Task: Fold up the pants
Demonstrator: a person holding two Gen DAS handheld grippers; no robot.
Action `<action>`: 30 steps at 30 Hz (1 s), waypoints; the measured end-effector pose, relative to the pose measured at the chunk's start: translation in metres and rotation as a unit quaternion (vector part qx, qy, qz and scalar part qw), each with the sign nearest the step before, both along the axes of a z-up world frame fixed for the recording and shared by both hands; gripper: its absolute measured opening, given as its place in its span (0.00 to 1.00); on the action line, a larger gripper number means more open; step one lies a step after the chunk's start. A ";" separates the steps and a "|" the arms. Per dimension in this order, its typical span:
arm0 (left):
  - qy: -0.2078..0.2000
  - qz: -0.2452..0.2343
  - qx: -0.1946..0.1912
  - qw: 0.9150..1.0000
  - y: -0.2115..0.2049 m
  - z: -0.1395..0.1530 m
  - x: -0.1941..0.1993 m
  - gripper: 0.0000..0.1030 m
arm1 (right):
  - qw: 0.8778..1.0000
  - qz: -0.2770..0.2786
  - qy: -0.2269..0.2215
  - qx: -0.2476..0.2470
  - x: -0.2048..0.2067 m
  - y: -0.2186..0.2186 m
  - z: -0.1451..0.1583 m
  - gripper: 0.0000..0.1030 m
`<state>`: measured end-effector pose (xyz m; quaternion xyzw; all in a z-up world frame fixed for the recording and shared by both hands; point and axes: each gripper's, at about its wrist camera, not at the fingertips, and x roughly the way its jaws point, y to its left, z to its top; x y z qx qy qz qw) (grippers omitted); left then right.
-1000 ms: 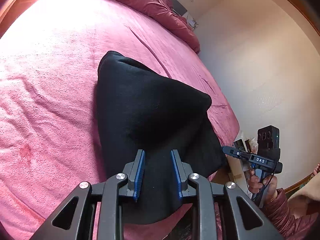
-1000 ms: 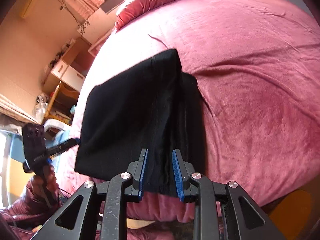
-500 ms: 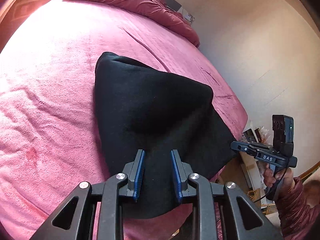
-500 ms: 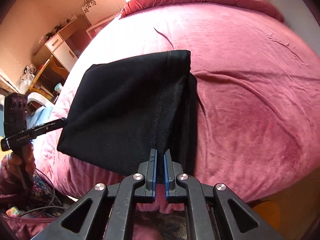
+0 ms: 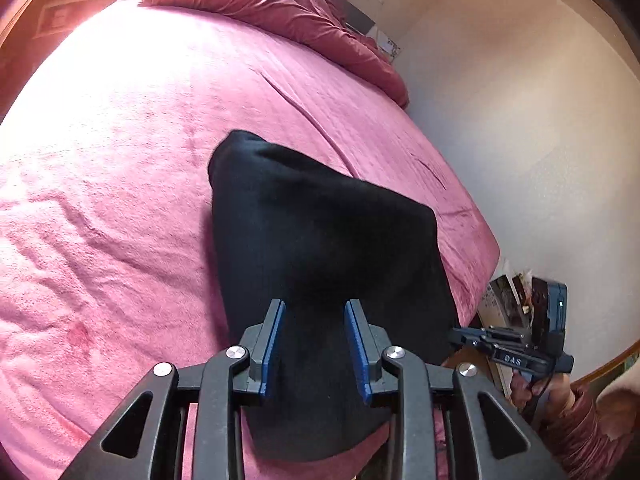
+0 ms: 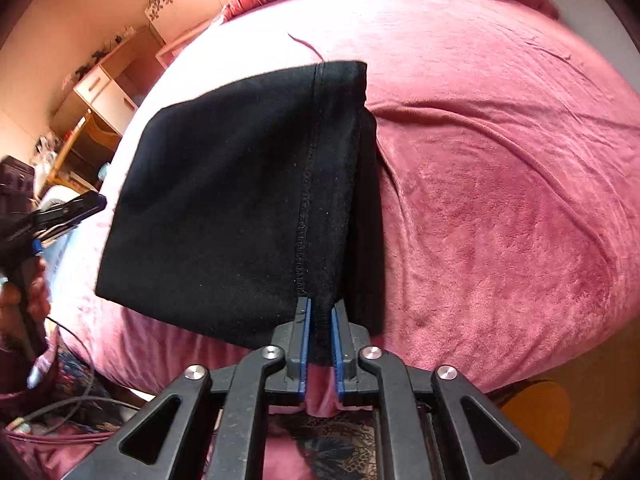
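Black pants [image 5: 320, 240] unmoved; left gripper [image 5: 316, 344] and right gripper [image 6: 320, 340] jaws opening.

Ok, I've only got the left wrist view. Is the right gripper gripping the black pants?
Observer: The right gripper has the black pants' near corner between its pads, and its jaws are opening.
Operator: Do the folded layers line up?
Observer: No, a lower layer sticks out past the top layer's right edge.
Operator: And my left gripper, from that side?
Observer: The left gripper, jaws opening, points at the pants' left edge. I can't tell whether it touches.
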<state>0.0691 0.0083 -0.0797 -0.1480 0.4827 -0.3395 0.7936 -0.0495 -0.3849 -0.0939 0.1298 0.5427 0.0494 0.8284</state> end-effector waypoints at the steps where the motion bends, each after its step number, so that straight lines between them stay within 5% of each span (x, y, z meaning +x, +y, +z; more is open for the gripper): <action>1: 0.001 0.008 -0.001 1.000 0.004 0.000 0.010 0.36 | 1.000 -0.007 -0.009 0.002 -0.002 -0.005 0.006 0.23; 3: 0.007 0.025 -0.003 1.000 0.012 -0.001 0.026 0.50 | 0.999 -0.018 -0.026 0.005 0.001 -0.009 0.016 0.41; 7: 0.037 0.054 -0.018 0.998 0.015 -0.008 0.057 0.62 | 0.996 -0.054 -0.059 0.036 0.024 -0.022 0.031 0.43; 19: 0.106 0.054 -0.044 0.992 0.005 -0.040 0.108 0.62 | 0.983 -0.151 -0.062 0.088 0.101 -0.047 0.026 0.43; 22: 0.120 0.039 -0.046 0.991 -0.006 -0.049 0.108 0.56 | 0.986 -0.133 -0.056 0.080 0.106 -0.043 0.020 0.21; 24: 0.107 0.031 -0.034 0.993 -0.016 -0.049 0.102 0.51 | 0.989 -0.124 -0.058 0.062 0.101 -0.035 0.017 0.07; 27: 0.067 0.030 -0.006 0.997 -0.029 -0.039 0.095 0.34 | 0.990 -0.120 -0.064 0.023 0.098 -0.034 0.017 0.05; 30: -0.017 0.026 0.080 0.996 -0.054 -0.021 0.073 0.32 | 0.991 -0.127 -0.038 -0.017 0.097 -0.038 -0.004 0.04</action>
